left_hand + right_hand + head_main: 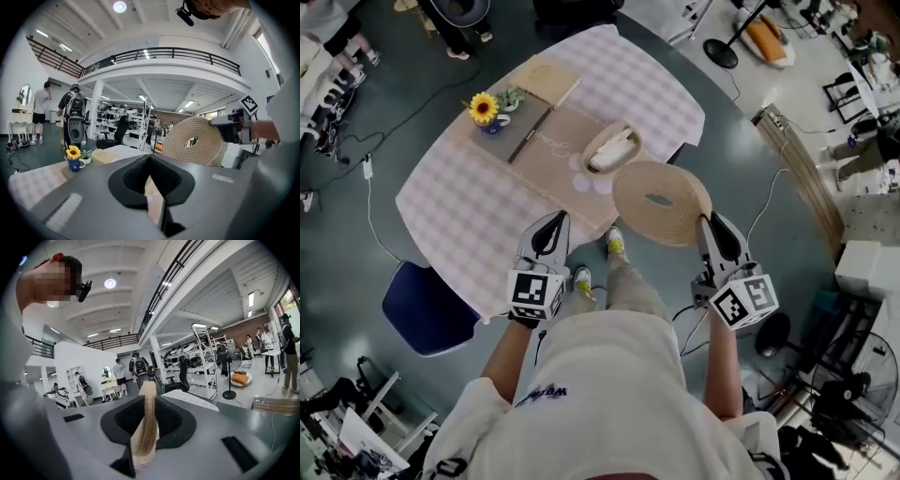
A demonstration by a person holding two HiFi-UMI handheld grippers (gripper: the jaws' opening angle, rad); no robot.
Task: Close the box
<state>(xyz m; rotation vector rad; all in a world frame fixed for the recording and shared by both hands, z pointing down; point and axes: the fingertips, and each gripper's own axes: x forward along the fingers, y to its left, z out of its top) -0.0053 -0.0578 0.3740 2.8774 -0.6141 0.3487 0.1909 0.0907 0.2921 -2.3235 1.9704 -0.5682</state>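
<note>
A round woven lid (661, 202) hangs in the air just off the table's near right edge, with my right gripper (710, 223) shut on its rim. In the right gripper view the lid (146, 418) stands edge-on between the pads. An open oval woven box (623, 129) with something white inside sits on the brown runner (558, 155), beyond and left of the lid. My left gripper (555, 220) hovers over the table's near edge, its jaws a narrow gap apart and holding nothing. The left gripper view shows the lid (194, 140) to its right.
The table (478, 211) has a checked cloth. A sunflower in a blue mug (486, 112), a dark book (523, 127) and a light wooden block (546, 82) lie at its far left. A blue chair (427, 309) stands near left. People stand farther off.
</note>
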